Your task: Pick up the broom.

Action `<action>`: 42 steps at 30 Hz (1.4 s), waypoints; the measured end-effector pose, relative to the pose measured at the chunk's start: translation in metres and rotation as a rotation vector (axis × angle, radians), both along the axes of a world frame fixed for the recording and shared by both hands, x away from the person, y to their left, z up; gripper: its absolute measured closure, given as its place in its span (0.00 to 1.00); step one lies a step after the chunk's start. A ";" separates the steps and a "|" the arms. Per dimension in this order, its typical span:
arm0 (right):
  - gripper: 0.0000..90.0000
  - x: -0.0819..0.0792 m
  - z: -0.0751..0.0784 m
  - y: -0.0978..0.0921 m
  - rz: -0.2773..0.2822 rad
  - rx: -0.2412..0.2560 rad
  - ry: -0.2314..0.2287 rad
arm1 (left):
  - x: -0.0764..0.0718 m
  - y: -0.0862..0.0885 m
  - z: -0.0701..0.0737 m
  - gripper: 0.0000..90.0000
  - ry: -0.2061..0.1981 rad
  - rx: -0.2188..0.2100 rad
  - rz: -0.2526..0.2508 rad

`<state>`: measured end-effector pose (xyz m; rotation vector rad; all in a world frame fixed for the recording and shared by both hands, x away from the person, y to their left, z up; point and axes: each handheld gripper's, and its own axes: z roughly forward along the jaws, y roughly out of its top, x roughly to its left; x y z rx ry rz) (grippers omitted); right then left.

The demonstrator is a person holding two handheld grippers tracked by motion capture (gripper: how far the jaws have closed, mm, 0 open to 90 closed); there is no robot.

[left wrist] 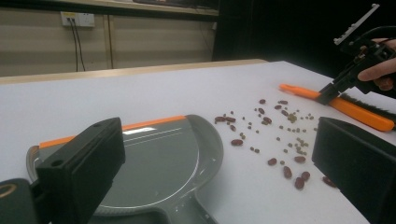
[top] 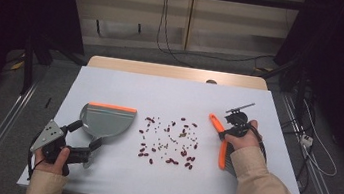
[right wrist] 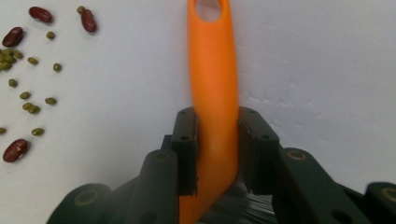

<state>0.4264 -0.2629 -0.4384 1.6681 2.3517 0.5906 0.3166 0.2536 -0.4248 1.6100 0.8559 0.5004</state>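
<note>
Left gripper [top: 84, 141] fingers spread wide, right gripper [top: 223, 130] fingers clamped, both low.

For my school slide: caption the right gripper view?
Right gripper clamps orange plastic brush handle beside scattered red and green beans.

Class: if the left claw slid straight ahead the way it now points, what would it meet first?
Probably the dustpan: the left claw stands open with the pan's handle between its jaws and the grey pan body directly ahead. The beans lie off to one side.

glossy grey plastic dustpan [left wrist: 159, 163], smooth orange plastic brush handle [right wrist: 215, 88]
</note>
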 end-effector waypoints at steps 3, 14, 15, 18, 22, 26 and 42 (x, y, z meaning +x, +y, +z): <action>0.78 0.004 0.002 0.009 -0.006 -0.069 0.028 | -0.001 -0.001 0.001 0.02 -0.007 -0.001 -0.004; 0.77 -0.002 -0.001 0.001 0.019 -0.018 -0.026 | -0.001 -0.001 0.002 0.02 -0.009 -0.009 0.004; 0.77 -0.001 -0.001 0.001 0.023 -0.013 -0.018 | -0.001 -0.002 0.003 0.03 -0.011 -0.005 0.004; 0.76 0.001 0.000 0.001 0.036 -0.023 -0.004 | -0.001 -0.004 0.002 0.03 -0.008 -0.005 0.001; 0.78 0.001 0.000 0.001 0.021 -0.012 -0.001 | -0.001 -0.003 0.002 0.03 -0.009 -0.004 -0.001; 0.78 0.002 0.000 -0.003 0.030 0.022 -0.021 | -0.001 -0.001 0.001 0.03 -0.007 -0.011 0.006; 0.72 0.017 0.002 0.005 0.016 0.031 -0.099 | 0.000 0.002 0.001 0.03 -0.005 -0.001 0.009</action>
